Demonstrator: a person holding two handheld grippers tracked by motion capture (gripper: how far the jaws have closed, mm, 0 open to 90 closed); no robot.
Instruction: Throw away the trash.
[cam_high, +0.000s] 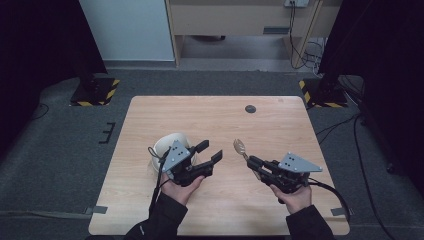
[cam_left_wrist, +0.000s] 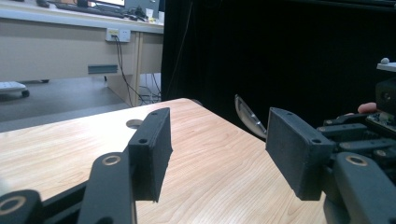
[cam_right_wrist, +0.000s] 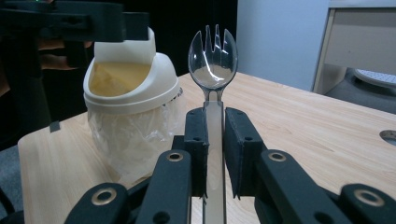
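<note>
A small white bin (cam_high: 166, 143) with a swing lid and a clear liner stands on the wooden table (cam_high: 225, 120), left of centre. My left gripper (cam_high: 210, 151) hovers just right of it, open with nothing between the jaws. My right gripper (cam_high: 253, 162) is shut on the handle of a clear plastic spork (cam_high: 240, 147), whose head points away toward the table's middle. In the right gripper view the spork (cam_right_wrist: 212, 58) rises upright from the shut gripper (cam_right_wrist: 215, 121), with the bin (cam_right_wrist: 130, 93) behind it on the left. The left gripper view shows its open gripper (cam_left_wrist: 224, 154) and the spork (cam_left_wrist: 247, 116) beyond.
A round cable hole (cam_high: 250, 108) sits near the table's far edge. Grey carpet surrounds the table, with black stands on striped bases (cam_high: 95, 92) at both far corners. A wooden desk (cam_high: 240, 20) stands at the back.
</note>
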